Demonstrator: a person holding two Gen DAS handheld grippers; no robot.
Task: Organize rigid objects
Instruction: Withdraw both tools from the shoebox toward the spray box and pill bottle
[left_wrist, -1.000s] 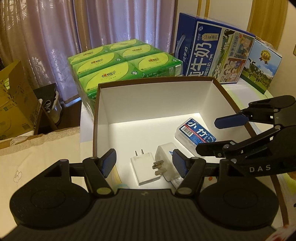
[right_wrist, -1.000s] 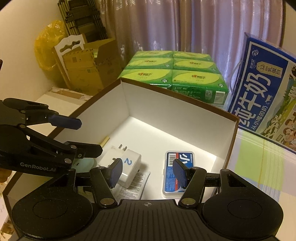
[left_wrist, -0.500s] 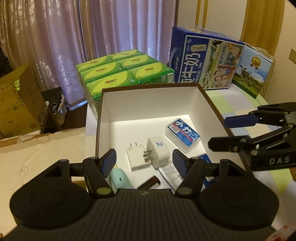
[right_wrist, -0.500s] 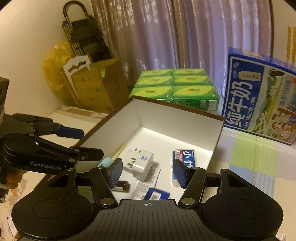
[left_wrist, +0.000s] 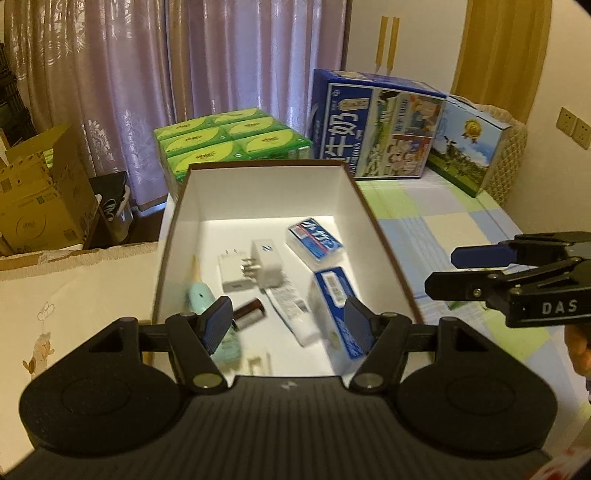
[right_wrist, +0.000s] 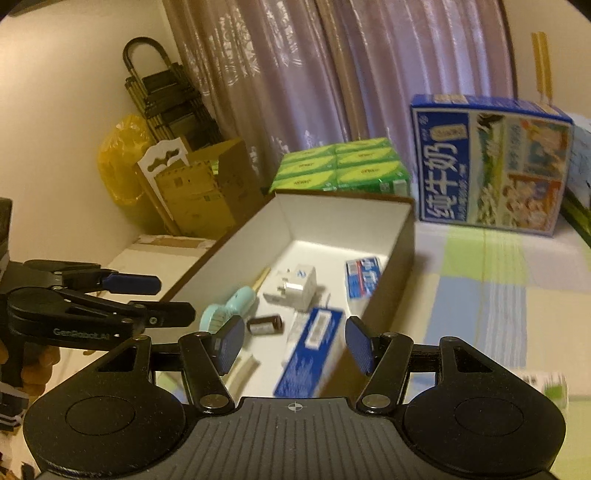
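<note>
A brown box with white inside walls (left_wrist: 266, 192) (right_wrist: 343, 221) holds a white plug adapter (left_wrist: 267, 266) (right_wrist: 295, 284), a flat white charger (left_wrist: 231, 273), a blue card case (left_wrist: 314, 242) (right_wrist: 364, 280), a blue-white carton (left_wrist: 334, 306) (right_wrist: 310, 354), a mint brush (left_wrist: 201, 295) (right_wrist: 229, 308) and a brown cylinder (left_wrist: 249, 312) (right_wrist: 266, 325). My left gripper (left_wrist: 288, 326) (right_wrist: 171, 299) hangs open above the box's near end, holding nothing. The right gripper (right_wrist: 294, 345) (left_wrist: 443, 271) is open too, beside the box's right wall and empty.
Green tissue packs (left_wrist: 229, 140) and a large blue milk carton (left_wrist: 373, 125) stand behind the box. A checkered cloth (left_wrist: 443, 229) covers the surface to the right. At left are a cardboard box (left_wrist: 37, 192), a yellow bag (right_wrist: 118, 162) and a folded black cart (right_wrist: 166, 99).
Both grippers have drawn back and upward from the box, so more of its contents show. Neither has taken hold of anything; both stay open.
</note>
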